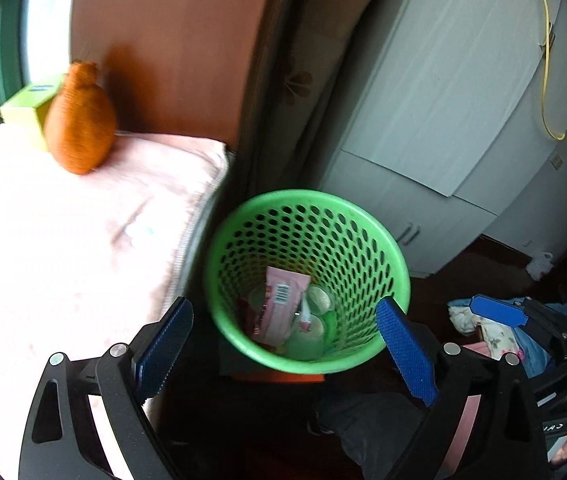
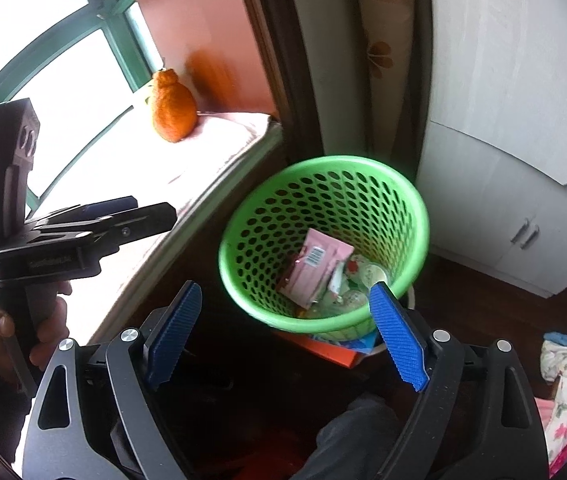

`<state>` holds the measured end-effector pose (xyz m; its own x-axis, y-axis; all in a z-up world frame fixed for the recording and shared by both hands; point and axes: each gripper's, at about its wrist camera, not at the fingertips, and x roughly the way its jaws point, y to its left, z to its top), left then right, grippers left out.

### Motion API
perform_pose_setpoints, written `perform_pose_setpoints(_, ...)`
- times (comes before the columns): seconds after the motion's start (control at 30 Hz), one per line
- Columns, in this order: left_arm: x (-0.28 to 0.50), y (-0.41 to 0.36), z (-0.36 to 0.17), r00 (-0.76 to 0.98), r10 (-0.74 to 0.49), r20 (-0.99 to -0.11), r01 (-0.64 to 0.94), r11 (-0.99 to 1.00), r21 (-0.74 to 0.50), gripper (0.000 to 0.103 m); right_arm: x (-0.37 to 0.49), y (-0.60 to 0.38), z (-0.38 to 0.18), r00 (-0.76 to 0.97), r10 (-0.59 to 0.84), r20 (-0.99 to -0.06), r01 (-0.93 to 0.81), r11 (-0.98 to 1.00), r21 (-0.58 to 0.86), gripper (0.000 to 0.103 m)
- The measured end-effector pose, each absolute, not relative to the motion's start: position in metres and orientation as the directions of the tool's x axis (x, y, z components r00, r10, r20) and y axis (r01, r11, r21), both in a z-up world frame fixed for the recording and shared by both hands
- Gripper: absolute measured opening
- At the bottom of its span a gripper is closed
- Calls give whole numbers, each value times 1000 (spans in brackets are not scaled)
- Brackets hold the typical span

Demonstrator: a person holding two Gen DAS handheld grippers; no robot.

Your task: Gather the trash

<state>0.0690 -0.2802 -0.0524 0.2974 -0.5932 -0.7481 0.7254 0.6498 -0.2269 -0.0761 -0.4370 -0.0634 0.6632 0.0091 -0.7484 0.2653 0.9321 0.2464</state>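
A green perforated waste basket [image 1: 363,220] stands on the dark floor beside a bed; it also shows in the right wrist view [image 2: 403,196]. Inside lie a pink snack wrapper [image 1: 281,304] [image 2: 315,268] and several small cups and packets. My left gripper [image 1: 283,316] is open and empty, held above the basket's near rim. My right gripper [image 2: 285,300] is open and empty, also above the near rim. The left gripper [image 2: 123,216] shows from the side at the left of the right wrist view. The right gripper's blue pads [image 1: 497,309] show at the right of the left wrist view.
A bed with a pink cover [image 1: 63,232] lies left of the basket, with an orange knitted bag [image 1: 81,128] and a yellow-green box [image 1: 29,106] on it. A white cabinet [image 1: 443,120] stands behind. Clothes [image 1: 499,336] lie on the floor at right. An orange box [image 2: 331,352] sits under the basket.
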Motion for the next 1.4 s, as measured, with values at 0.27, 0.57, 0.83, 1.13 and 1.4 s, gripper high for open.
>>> perform_pose_setpoints(0.27, 59, -234, -24, 441, -549, -710, 673, 726, -143, 96, -65, -411, -46, 697, 36, -716, 205, 947, 248, 88)
perform_pose_setpoints(0.57, 57, -178, -6, 545, -489, -681, 569, 812, -128, 96, -52, -387, -30, 723, 57, -689, 147, 961, 233, 90)
perform_pose_setpoints(0.83, 57, -134, 1, 605, -431, -669, 475, 870, -131, 96, -46, -368, -17, 751, 62, -658, 108, 971, 215, 91)
perform_pose_setpoints(1.13, 50, -93, 4, 660, -357, -661, 368, 921, -130, 96, -51, -342, -8, 796, 30, -604, 79, 985, 153, 94)
perform_pose_setpoints(1.4, 35, -73, 11, 692, -331, -641, 341, 933, -113, 96, -51, -326, -4, 813, 42, -581, 52, 988, 145, 96)
